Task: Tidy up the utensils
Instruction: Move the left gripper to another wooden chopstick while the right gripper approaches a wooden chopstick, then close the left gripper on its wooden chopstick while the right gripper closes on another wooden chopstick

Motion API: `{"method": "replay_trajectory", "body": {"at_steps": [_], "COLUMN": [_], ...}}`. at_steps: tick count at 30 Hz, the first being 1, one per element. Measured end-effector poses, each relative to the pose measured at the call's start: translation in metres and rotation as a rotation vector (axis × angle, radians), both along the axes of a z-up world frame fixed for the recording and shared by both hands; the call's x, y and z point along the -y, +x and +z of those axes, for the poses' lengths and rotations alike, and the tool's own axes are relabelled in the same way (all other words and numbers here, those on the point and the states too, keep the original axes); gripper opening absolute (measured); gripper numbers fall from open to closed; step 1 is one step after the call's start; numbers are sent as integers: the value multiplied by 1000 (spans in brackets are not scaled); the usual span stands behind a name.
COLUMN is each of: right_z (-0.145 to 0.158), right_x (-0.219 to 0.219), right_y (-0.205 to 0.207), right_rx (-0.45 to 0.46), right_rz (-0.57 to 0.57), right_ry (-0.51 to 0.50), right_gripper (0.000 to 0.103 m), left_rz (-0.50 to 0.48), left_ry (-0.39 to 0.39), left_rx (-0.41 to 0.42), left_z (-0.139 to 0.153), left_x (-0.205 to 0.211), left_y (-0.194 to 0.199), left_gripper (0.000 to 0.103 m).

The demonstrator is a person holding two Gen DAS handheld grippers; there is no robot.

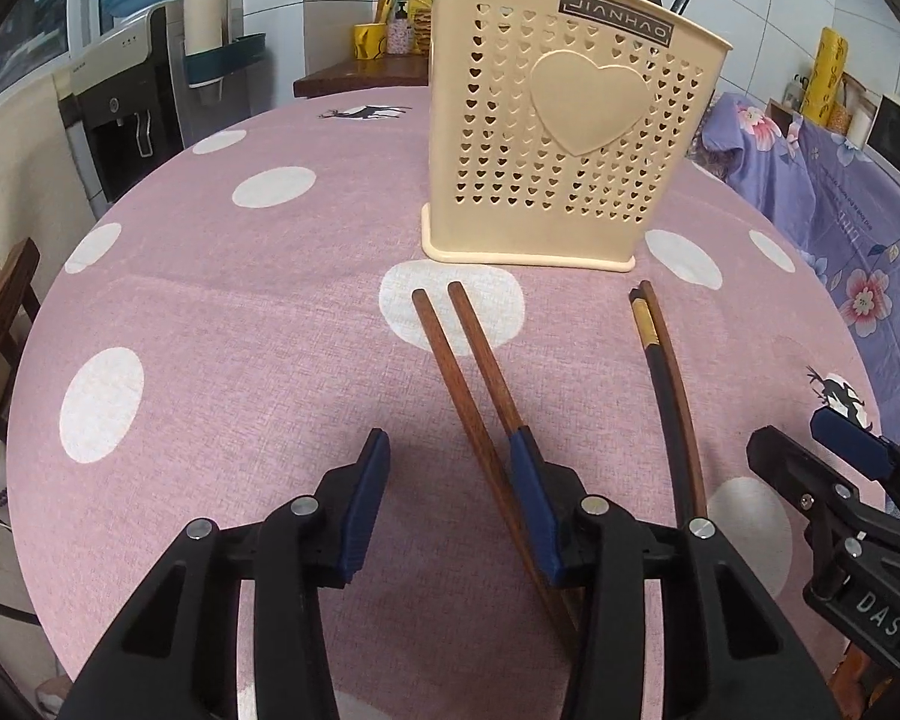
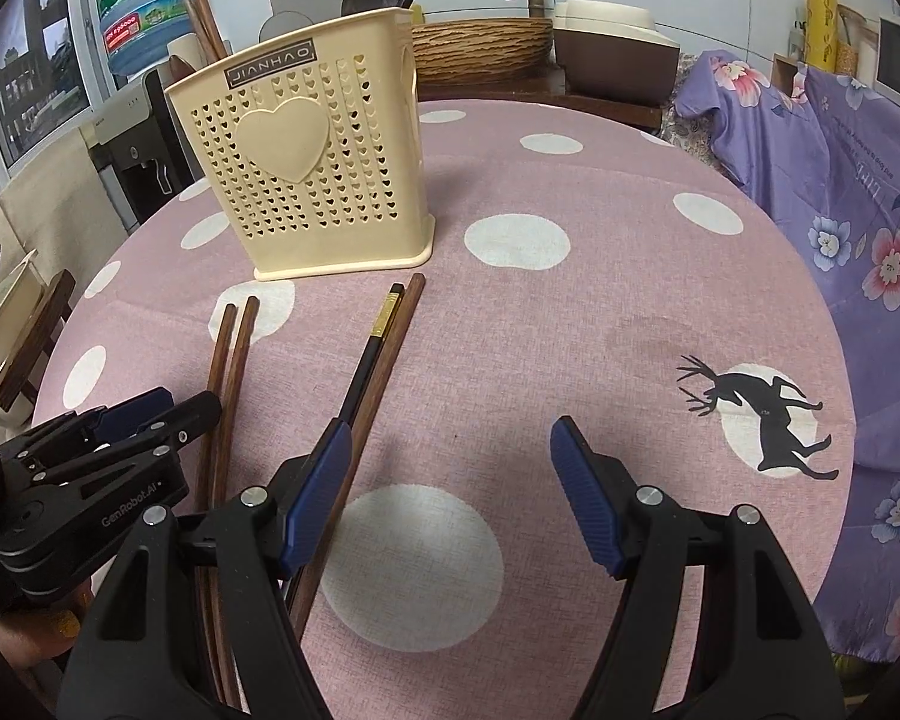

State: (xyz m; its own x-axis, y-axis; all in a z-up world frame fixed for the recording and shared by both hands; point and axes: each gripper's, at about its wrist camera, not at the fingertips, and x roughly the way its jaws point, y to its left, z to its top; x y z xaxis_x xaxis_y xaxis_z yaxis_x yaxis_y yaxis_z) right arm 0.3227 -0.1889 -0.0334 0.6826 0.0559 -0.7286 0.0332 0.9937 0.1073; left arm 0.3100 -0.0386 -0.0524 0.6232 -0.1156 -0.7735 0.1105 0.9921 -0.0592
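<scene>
A cream perforated utensil holder [image 1: 570, 138] [image 2: 312, 168] stands on the round pink dotted table [image 1: 240, 330] [image 2: 570, 330], with spoons and chopsticks inside. In front of it lie a brown chopstick pair [image 1: 450, 348] [image 2: 234, 348] and a black chopstick with a brown one [image 1: 660, 360] [image 2: 384, 342]. My left gripper [image 1: 450, 438] [image 2: 180, 405] is low over the brown pair. One stick lies between its open jaws by the right pad; the other runs under that finger. My right gripper [image 2: 450, 426] [image 1: 792, 438] is open, its left finger over the black-and-brown pair.
A water dispenser [image 1: 126, 108] and a wooden chair [image 1: 6, 312] stand left of the table. Purple floral cloth [image 2: 840, 210] covers furniture on the right. A wooden basin [image 2: 480, 48] and a cooker [image 2: 618, 54] sit behind the table.
</scene>
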Motion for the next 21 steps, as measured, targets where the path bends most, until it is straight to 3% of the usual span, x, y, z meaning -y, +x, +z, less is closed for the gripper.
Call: {"method": "replay_trajectory", "body": {"at_steps": [5, 13, 21], "right_z": [1, -11, -17], "right_x": [-2, -13, -18], "right_y": [2, 22, 30], "right_rx": [-8, -73, -94], "right_rz": [2, 21, 13], "right_ry": [-30, -11, -8], "right_gripper": [69, 69, 64], "left_rz": [-14, 54, 54], "left_ry": [18, -62, -85], "left_rx": [-3, -31, -15], "left_z": [1, 4, 7], "left_x": [-7, -40, -37], "left_y": [-2, -4, -6], "left_gripper": [36, 35, 35]}}
